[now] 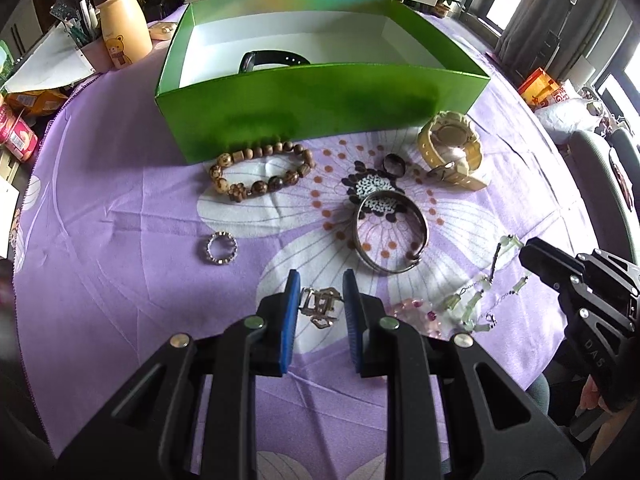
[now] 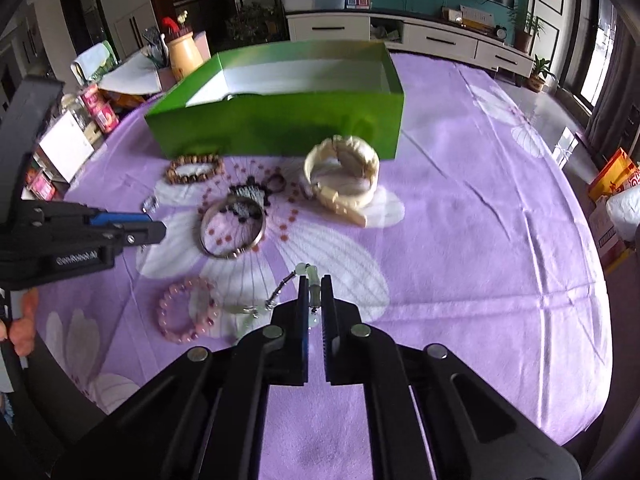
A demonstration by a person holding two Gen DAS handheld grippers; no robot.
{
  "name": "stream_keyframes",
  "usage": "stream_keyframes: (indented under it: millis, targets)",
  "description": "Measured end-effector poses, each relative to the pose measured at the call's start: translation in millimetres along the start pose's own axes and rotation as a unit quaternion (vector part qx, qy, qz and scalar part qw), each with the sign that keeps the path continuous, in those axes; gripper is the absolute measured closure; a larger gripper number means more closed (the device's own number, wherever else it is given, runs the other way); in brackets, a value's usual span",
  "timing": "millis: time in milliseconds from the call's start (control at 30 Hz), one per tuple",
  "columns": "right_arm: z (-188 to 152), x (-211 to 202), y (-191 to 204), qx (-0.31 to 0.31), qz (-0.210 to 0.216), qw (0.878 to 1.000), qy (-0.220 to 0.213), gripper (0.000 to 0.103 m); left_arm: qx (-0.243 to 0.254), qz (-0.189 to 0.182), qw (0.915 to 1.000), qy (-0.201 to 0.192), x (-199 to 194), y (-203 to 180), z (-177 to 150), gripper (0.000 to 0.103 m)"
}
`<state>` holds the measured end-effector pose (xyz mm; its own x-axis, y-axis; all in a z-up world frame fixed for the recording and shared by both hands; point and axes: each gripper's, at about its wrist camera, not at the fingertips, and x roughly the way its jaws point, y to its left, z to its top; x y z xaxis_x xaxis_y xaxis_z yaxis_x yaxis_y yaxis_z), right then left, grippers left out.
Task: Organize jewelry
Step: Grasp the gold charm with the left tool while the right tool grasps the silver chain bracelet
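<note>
The left gripper (image 1: 320, 286) has its blue jaws a little open around a small shiny silver metal clasp piece (image 1: 320, 306) low in the middle of the left view, not squeezing it yet, so it could slip out or catch the purple flower tablecloth (image 1: 120, 280). The right gripper (image 2: 315, 294) has its jaws almost shut on the pale green bead necklace with a thin chain (image 2: 308, 280) low in the middle of the right view. That long necklace could drag and snag the pink bead bracelet (image 2: 186, 310) beside it before reaching the open green box (image 1: 320, 96) at the top.
</note>
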<state>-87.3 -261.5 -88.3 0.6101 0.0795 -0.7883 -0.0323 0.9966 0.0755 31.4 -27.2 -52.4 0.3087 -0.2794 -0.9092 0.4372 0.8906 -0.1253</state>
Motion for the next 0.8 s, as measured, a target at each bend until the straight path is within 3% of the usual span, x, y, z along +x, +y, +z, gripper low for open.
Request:
stream_keyframes:
  millis: [333, 800]
  targets:
    - [30.4, -25.7, 10.4, -0.021, 0.004, 0.999, -0.045, 0.098, -0.008, -0.015, 0.9997, -0.015, -15.5, -5.7, 17.8, 0.082]
    - [65.7, -36.3, 10.9, -0.023, 0.000, 0.997, -0.072, 0.098, -0.008, -0.023, 0.9992, -0.032, -34.4, -8.2, 53.3, 0.082]
